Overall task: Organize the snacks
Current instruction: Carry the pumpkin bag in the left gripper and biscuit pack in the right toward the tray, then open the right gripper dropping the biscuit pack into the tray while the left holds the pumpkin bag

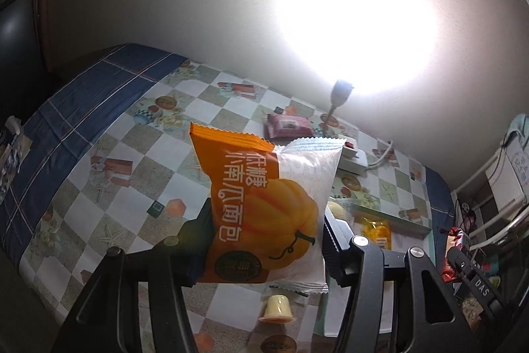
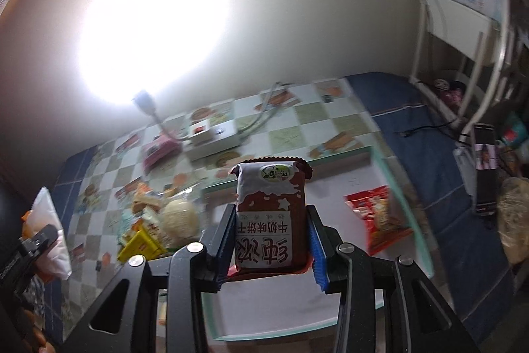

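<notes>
Now, from the left wrist: left tool (image 1: 264, 237) clamped on an orange-and-white pumpkin bread packet (image 1: 264, 214), held upright above the checkered table (image 1: 132, 174); pink packet (image 1: 288, 125) at 12 o'clock beyond it, small yellow jelly cup (image 1: 277, 308) at 6 o'clock below. From the right wrist: right tool (image 2: 272, 240) closed on a dark red milk biscuit packet (image 2: 269, 217), raised over a white tray (image 2: 347, 296); red snack bag (image 2: 377, 217) at 3 o'clock, lying in that tray.
</notes>
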{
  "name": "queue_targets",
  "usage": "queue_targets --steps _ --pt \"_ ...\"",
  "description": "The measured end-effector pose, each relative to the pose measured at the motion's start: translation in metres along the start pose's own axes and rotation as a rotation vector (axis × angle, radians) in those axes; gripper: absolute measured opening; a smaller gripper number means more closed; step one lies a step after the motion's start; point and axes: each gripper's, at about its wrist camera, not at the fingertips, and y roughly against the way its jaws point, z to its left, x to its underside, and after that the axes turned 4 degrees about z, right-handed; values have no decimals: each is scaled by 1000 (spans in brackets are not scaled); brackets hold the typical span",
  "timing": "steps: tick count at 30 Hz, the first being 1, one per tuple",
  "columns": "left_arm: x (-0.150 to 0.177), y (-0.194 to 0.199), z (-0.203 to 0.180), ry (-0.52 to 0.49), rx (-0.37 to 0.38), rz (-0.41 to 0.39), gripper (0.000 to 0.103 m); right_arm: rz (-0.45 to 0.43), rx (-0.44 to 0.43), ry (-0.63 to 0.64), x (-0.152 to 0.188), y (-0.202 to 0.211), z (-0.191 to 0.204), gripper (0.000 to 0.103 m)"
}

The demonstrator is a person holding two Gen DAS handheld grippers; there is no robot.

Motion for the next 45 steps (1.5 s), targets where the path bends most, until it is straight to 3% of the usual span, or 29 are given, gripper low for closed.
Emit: queue_targets --steps 11,19,24,33,45 --pt "29 -5 -78 -186 51 34 59 -52 140 -156 -5 19 -75 42" --pt "63 -29 -129 -318 104 143 59 10 150 -211 -1 3 -100 42" --pt "88 -59 -148 -396 79 234 59 75 138 -204 5 -18 -101 42" --pt "106 -110 -153 -403 55 375 59 241 121 -151 22 -66 -93 42" --pt "116 -137 -155 -405 24 443 59 360 127 -78 39 -110 -78 43"
